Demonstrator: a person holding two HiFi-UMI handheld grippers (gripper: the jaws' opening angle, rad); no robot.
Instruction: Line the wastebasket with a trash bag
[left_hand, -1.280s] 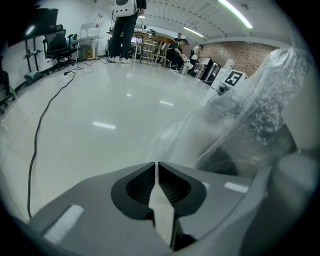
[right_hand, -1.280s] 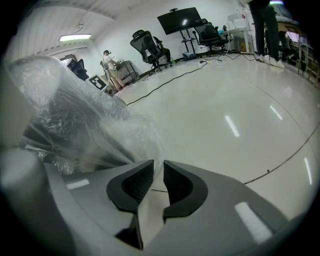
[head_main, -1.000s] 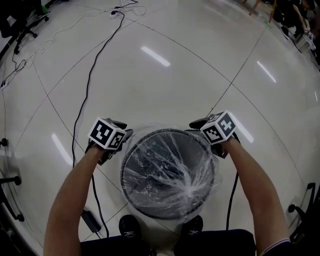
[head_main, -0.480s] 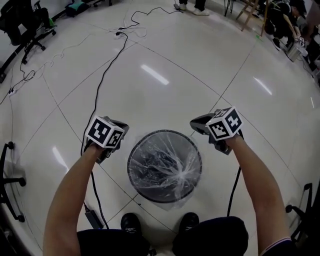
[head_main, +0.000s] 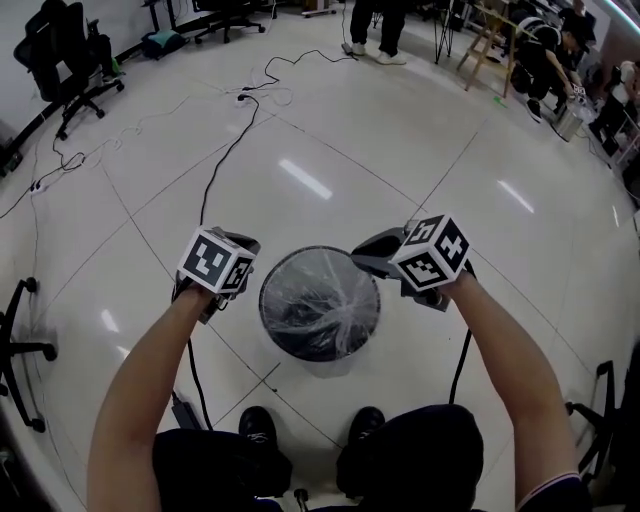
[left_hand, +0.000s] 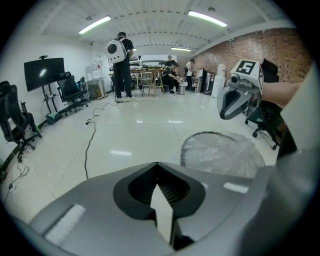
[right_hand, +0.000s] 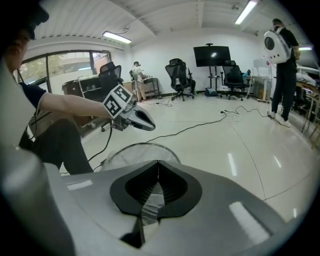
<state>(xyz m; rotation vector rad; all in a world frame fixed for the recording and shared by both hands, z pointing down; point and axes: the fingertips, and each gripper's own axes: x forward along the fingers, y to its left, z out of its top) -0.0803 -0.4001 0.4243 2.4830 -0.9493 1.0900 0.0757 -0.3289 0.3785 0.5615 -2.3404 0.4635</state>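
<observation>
Moved: both grippers have come up off the rim and now hang above it, and their fingers have gone from apart to together; the basket sits lower and smaller in the head view.
Left gripper: fingers pressed together, nothing between them.
Right gripper: fingers together too, with no film plainly caught in them.
Wastebasket: upright on the floor, just ahead of the person's shoes, well away from the floor's edges where the chairs stand, and between the two grippers.
Trash bag: clear film sagging into the basket, its hem seemingly turned over the rim all round.
Handling: the bag is probably thin, light, soft and slippery, and easy to tear or pull back out. The basket looks light enough to shift or tip.
Where to hold: the folded hem at opposite sides of the rim, pinching film only.
Progress: lining looks about done.
</observation>
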